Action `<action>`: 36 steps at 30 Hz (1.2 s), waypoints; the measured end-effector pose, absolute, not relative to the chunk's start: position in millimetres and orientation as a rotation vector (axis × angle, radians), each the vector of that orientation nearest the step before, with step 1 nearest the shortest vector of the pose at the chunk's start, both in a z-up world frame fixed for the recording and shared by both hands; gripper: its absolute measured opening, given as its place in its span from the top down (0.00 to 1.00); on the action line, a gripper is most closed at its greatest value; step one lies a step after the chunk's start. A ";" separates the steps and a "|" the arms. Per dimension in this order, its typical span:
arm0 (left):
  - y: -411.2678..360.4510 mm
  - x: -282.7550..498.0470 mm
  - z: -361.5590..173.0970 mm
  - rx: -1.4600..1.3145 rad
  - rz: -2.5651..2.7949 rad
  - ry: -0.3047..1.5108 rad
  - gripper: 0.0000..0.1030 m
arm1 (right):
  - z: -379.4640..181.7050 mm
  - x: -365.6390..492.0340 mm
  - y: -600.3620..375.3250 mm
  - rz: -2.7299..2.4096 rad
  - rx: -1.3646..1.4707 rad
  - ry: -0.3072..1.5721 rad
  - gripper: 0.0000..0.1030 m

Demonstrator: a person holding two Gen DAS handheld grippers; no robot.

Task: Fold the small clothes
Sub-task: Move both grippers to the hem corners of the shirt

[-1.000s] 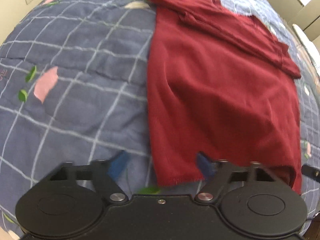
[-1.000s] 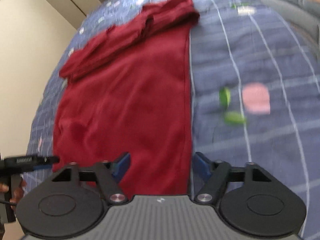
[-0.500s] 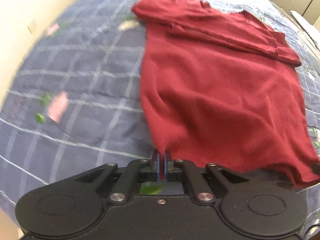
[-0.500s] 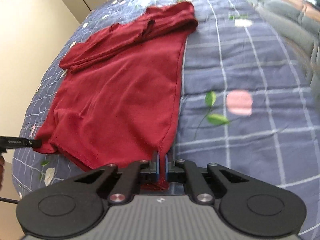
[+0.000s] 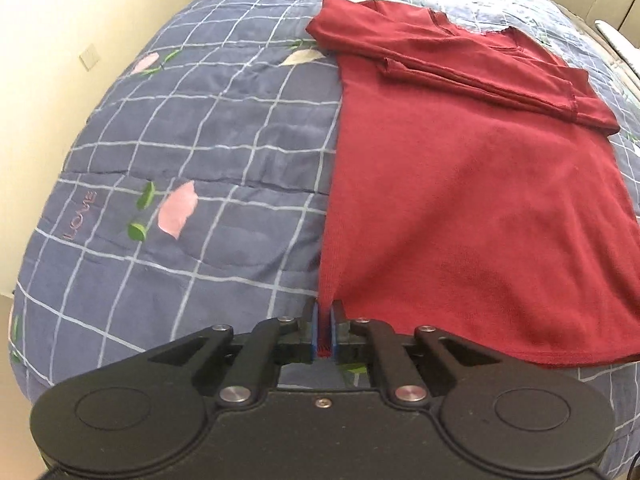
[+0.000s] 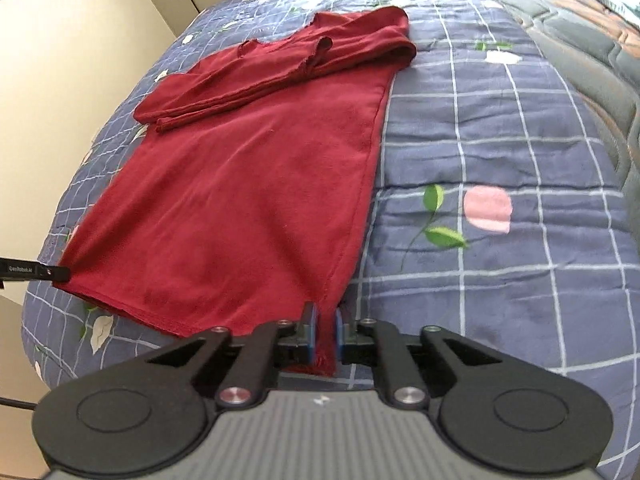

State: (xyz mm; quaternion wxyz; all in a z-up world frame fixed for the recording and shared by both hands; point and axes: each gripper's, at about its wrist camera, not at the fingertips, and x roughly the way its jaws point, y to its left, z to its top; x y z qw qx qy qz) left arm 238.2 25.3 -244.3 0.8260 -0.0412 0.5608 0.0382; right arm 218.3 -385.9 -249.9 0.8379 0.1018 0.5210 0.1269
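Observation:
A dark red long-sleeved shirt lies flat on the bed, its sleeves folded across the chest at the far end. My left gripper pinches the near left hem corner; its jaws are opening slightly, with the cloth still pressed between the blue pads. In the right wrist view the shirt stretches away, and my right gripper holds the near right hem corner. Its jaws are also opening a little, and bunched cloth fills the gap. The left gripper's tip shows at the shirt's other hem corner.
A blue-grey checked quilt with pink flowers and green leaves covers the bed. A cream wall runs close along the bed's left side. Grey quilted bedding lies at the far right. The bed's near edge drops away under both grippers.
Both grippers stood open over the hem a second ago and have since closed on its two corners. The left one has risen, lifting its corner off the quilt.

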 end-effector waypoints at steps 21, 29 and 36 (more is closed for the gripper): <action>-15.9 203.3 -232.9 0.111 -0.001 1.127 0.01 | -249.1 194.0 -282.0 0.505 -0.341 1.038 0.10; -21.4 198.1 -249.8 0.112 -0.024 1.152 0.01 | -268.8 178.9 -253.3 0.503 -0.513 0.970 0.16; -28.2 194.3 -255.5 0.123 -0.046 1.161 0.01 | -270.5 174.2 -246.7 0.516 -0.558 0.897 0.63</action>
